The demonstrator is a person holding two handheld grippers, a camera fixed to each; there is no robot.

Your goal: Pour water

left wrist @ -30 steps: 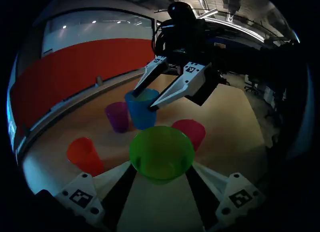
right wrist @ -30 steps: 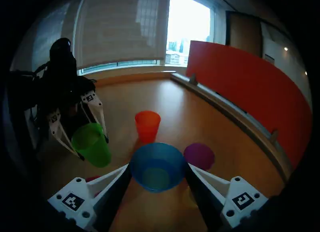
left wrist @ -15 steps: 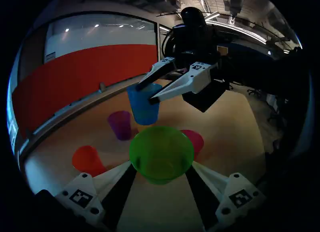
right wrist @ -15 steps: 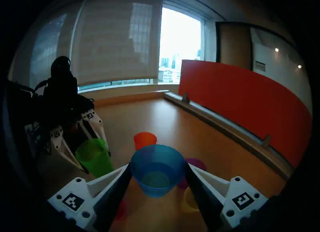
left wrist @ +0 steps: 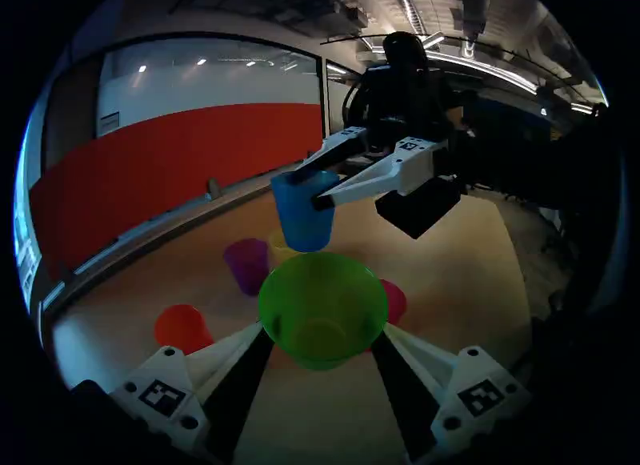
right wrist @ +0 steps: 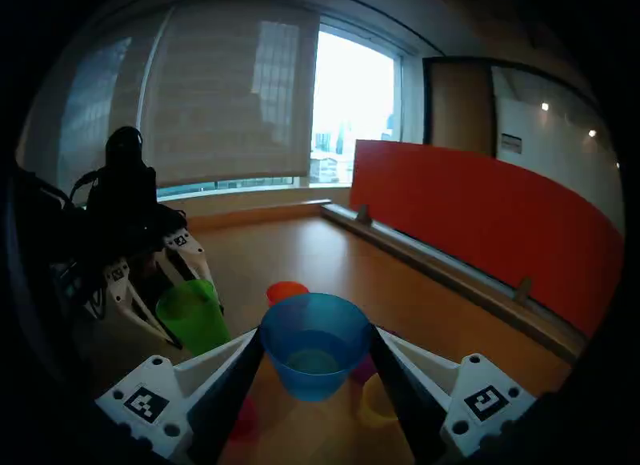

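No text, brand or number can be read. Patterned square markers [left wrist: 162, 397] are carried on the left tongs [left wrist: 322, 330] and the right tongs [right wrist: 316, 337], without letters. A small wall sign [right wrist: 512, 142] is seen, too blurred to be read.

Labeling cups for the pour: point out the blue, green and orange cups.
blue cup [right wrist: 314, 359], right gripper view, inside near the bottom
green cup [left wrist: 322, 311], left gripper view, inside wall
orange cup [left wrist: 188, 338], left gripper view, side wall

The green cup [left wrist: 322, 309] and blue cup [right wrist: 314, 354] are translucent, smooth plastic. The table [right wrist: 336, 257] is wood-toned with a soft sheen. The white fingers [left wrist: 216, 354] are matt, probably plastic.
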